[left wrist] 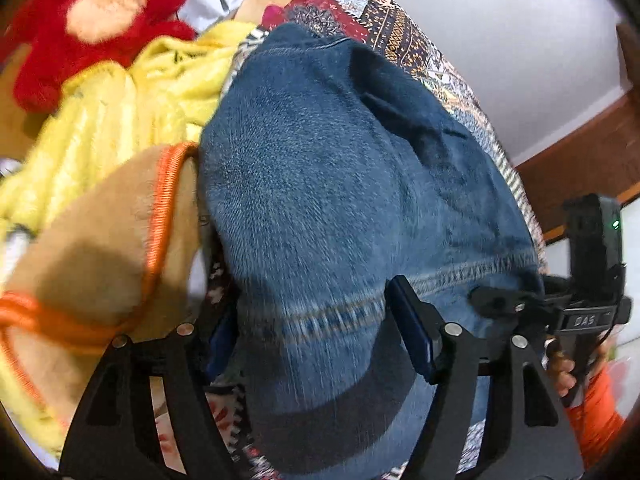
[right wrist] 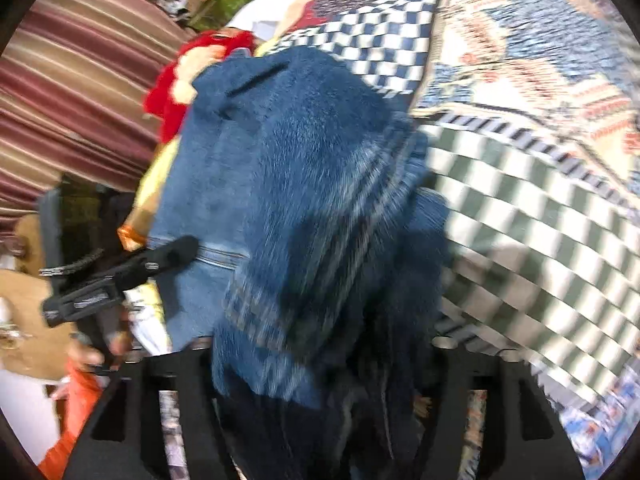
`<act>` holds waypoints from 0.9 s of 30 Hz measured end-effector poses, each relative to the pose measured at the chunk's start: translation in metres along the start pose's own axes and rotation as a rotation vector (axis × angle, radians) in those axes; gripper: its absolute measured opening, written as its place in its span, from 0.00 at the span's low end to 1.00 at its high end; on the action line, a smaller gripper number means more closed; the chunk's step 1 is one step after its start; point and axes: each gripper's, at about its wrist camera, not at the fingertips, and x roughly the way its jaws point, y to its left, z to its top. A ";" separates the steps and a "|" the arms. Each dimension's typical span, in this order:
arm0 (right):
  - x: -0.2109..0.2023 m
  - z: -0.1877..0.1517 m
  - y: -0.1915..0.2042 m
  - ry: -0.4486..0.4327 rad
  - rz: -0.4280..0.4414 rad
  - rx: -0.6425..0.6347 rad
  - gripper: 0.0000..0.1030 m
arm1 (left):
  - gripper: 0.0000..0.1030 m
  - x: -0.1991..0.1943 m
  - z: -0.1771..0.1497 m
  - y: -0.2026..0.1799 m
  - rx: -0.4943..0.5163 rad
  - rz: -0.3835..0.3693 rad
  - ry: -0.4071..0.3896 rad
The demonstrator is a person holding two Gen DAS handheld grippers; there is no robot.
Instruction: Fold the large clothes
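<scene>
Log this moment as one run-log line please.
stage: mid-fold | item: denim garment | left hand-held gripper: shut on denim | right hand-held gripper: shut on denim | surface: patterned bedspread | image: motion-blurred

Bright indoor light, heavy motion blur, fisheye-warped dark edges

jeans (left wrist: 340, 184): blue denim, coarse twill weave, matt, stitched hem
left gripper (left wrist: 316, 332): black matt plastic, shiny metal pins
quilt (right wrist: 520, 184): printed patchwork cloth, matt
toy (left wrist: 92, 20): red plush, fuzzy
yellow cloth (left wrist: 120, 120): fleecy, ribbed, slight sheen
tan cloth (left wrist: 92, 240): soft, matt, ribbed orange trim
</scene>
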 end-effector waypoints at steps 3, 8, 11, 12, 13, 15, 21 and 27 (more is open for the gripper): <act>-0.018 -0.012 -0.001 -0.040 -0.043 -0.040 0.72 | 0.68 -0.015 -0.009 -0.009 0.067 0.070 -0.020; -0.068 -0.037 0.006 -0.130 -0.176 -0.112 0.72 | 0.68 -0.048 -0.021 -0.033 0.143 0.132 -0.078; -0.101 -0.048 0.016 -0.206 -0.219 -0.142 0.72 | 0.68 -0.071 -0.026 -0.054 0.196 0.171 -0.152; -0.116 -0.053 0.020 -0.245 -0.227 -0.153 0.72 | 0.68 -0.081 -0.028 -0.064 0.218 0.179 -0.185; -0.130 -0.057 0.027 -0.284 -0.230 -0.162 0.72 | 0.68 -0.092 -0.030 -0.073 0.234 0.181 -0.216; -0.162 -0.070 0.039 -0.376 -0.221 -0.173 0.72 | 0.68 -0.120 -0.036 -0.093 0.262 0.170 -0.288; -0.244 -0.110 0.091 -0.656 -0.153 -0.215 0.72 | 0.69 -0.203 -0.064 -0.147 0.333 0.117 -0.520; -0.306 -0.171 0.138 -0.889 -0.137 -0.282 0.72 | 0.73 -0.264 -0.110 -0.188 0.382 0.074 -0.719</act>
